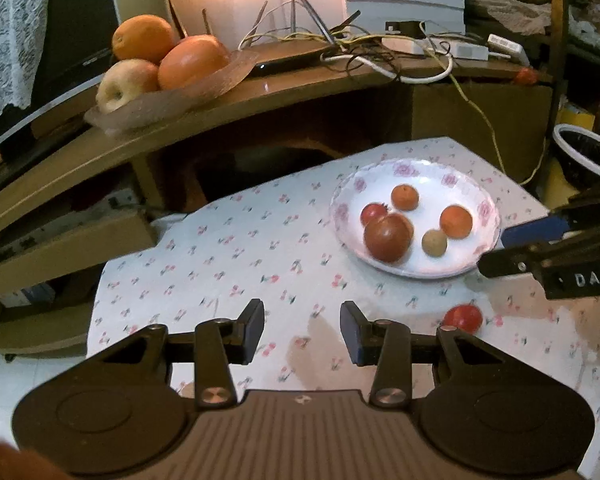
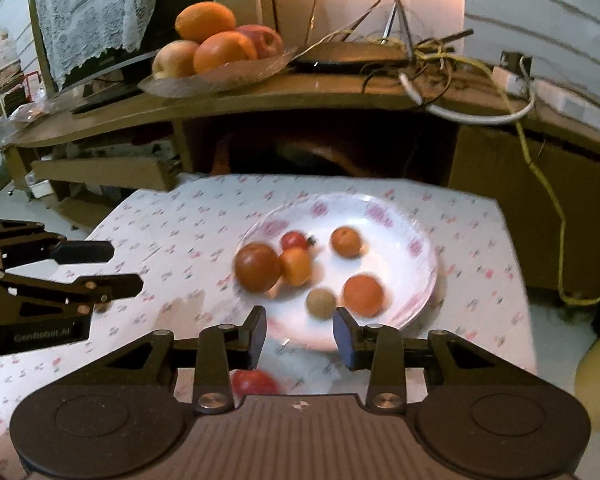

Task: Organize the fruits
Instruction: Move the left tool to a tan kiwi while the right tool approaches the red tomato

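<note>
Both hand-held grippers, left (image 1: 302, 330) and right (image 2: 300, 334), hover open and empty. Most fruits already sit in the plate (image 2: 416, 240); one red fruit (image 1: 463, 318) remains on the counter (image 1: 220, 264) just beside it.

Small fruits (image 1: 388, 237) in floral plate (image 1: 485, 210); red fruit (image 1: 463, 317) on cloth beside it.
</note>
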### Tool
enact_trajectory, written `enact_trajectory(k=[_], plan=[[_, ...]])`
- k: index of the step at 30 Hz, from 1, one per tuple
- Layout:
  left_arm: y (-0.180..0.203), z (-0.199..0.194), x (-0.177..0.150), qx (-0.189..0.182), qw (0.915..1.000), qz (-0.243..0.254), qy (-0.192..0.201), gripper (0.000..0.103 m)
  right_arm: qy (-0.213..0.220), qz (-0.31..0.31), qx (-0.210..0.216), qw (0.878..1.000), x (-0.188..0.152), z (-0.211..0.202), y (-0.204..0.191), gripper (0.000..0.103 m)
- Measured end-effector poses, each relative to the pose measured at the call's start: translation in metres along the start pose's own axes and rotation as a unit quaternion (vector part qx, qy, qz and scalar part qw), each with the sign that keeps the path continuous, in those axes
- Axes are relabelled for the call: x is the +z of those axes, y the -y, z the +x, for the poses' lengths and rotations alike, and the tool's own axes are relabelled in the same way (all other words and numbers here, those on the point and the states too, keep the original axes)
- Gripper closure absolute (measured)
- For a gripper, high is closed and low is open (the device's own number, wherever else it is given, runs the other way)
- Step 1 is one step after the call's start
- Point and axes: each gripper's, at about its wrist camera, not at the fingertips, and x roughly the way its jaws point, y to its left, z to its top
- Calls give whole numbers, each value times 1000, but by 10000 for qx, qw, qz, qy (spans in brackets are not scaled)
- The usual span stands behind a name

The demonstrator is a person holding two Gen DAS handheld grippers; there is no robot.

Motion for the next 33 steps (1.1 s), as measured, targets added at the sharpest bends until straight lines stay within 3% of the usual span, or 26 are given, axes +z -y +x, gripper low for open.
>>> enact_trajectory(k=[12, 24, 33], plan=[[-30, 7, -33, 158, 9993, -70, -332, 57, -571, -159, 216, 9980, -23, 19, -26, 66], [-55, 31, -48, 472, 9967, -218, -621, 57, -774, -326, 236, 9962, -27, 36, -24, 65], [-66, 48, -51, 335, 9943, -651, -781, 58, -809, -393, 252, 9956, -28, 39, -25, 65]])
